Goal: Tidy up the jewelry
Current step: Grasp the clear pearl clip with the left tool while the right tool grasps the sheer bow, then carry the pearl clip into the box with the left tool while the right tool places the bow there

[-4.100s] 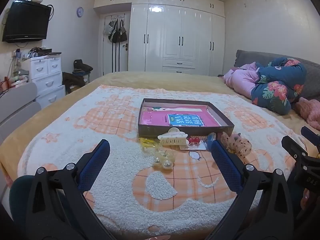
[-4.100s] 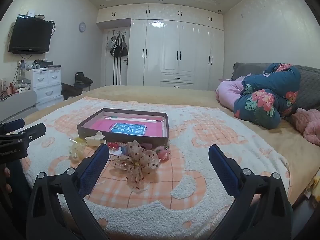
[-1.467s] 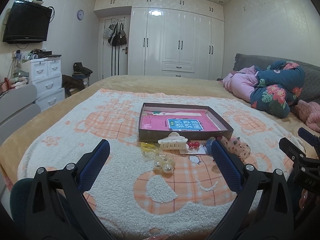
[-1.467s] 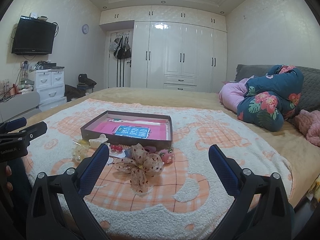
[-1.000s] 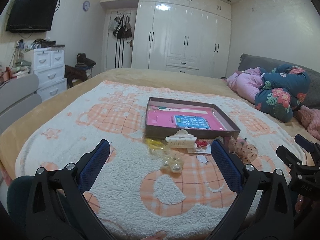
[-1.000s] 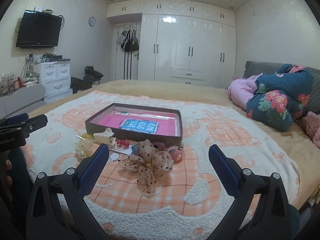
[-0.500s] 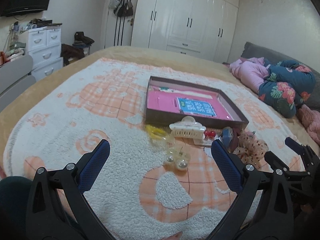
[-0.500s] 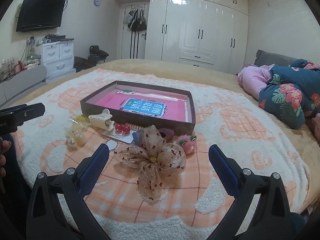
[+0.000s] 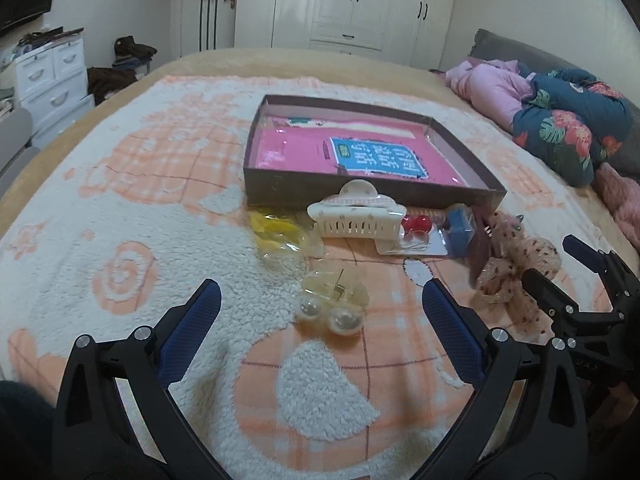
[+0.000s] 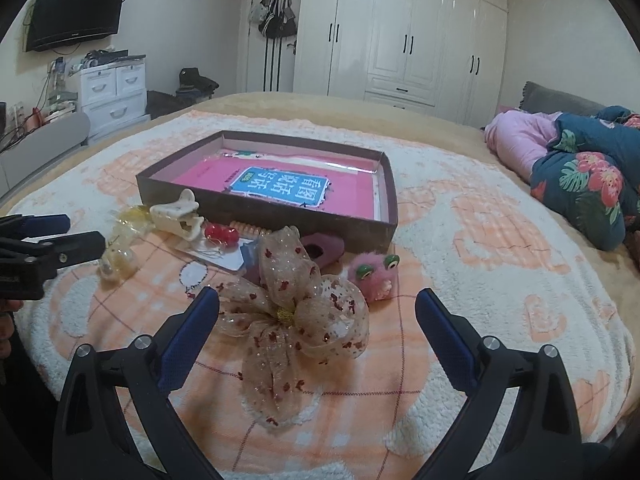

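Both grippers — left [image 9: 320, 316] over the pearl earrings [image 9: 330, 312], right [image 10: 316, 316] over the bow [image 10: 296, 312] — are held with jaws wide apart, nothing gripped, near the box [image 9: 360, 190].

Both fisheye views are evenly lit by soft indoor light from above; the room is moderately bright with a warm cast. Glossy wardrobe doors [image 10: 404, 36] carry a bright reflection near their top. Shadows are faint and diffuse: a soft one lies beneath the sheer bow [image 10: 296, 312] and along the near wall of the box [image 10: 264, 204]. Straight lines bow outward toward the frame edges, and the corners are vignetted black. The left-wrist view is slightly soft, with smearing on the pearl earrings [image 9: 332, 312]; the right-wrist view is sharper. The clear film inside the box shows small glints.
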Motion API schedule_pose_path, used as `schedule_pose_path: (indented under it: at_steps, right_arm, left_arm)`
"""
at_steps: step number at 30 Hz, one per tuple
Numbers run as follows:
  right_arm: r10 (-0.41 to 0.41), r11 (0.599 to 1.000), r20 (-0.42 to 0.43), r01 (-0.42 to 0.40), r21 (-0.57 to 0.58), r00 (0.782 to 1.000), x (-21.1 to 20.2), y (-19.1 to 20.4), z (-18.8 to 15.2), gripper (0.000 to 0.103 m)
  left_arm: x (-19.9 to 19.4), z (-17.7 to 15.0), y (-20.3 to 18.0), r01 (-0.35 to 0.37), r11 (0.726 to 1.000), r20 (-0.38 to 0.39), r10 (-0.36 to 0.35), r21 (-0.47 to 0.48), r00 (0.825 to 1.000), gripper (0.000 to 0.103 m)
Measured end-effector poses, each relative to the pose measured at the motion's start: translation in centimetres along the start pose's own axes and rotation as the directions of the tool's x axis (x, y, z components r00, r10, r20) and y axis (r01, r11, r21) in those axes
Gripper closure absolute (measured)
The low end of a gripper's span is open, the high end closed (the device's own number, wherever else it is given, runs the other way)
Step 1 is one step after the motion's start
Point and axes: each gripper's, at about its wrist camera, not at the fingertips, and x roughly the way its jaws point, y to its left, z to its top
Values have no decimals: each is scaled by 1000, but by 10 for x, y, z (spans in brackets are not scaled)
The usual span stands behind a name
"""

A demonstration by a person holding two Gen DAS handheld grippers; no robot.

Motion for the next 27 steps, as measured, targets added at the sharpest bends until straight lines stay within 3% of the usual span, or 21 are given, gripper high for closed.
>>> schedule_pose_path:
  at_steps: [2, 5, 10, 11, 13, 19, 27]
  right_arm:
    - [7, 1000, -15, -7, 0, 1000, 5, 0, 0, 24]
    - [20, 1000, -22, -20, 1, 1000, 10, 1, 0, 36]
    - [41, 999, -14, -41, 2, 999, 10, 0, 1, 80]
    - [43, 999, -10, -43, 1, 999, 9, -1, 1, 83]
    - [43, 999, -4, -44, -7, 999, 6, -1, 1, 92]
    - [37, 999, 11, -37, 13, 999, -5, -8, -1, 96]
    - [2, 999, 68, -5, 47, 998, -26, -24, 6, 96]
  left_arm:
    - [6, 1, 1, 0, 1000, -14, 0, 1, 1000, 12]
    - [15, 1, 1, -6, 1000, -34, 6, 11, 999, 22]
    - [28, 0, 1, 11, 1000, -71, -10, 17, 997, 46]
    - [29, 0, 0, 19, 1000, -77, -17, 20, 997, 48]
    - [32, -2, -4, 34, 999, -92, -30, 43, 995, 65]
    - [28, -3, -11, 70, 995, -73, -64, 73, 995, 65]
    - [7, 15, -21, 114, 989, 11, -116, 88, 993, 65]
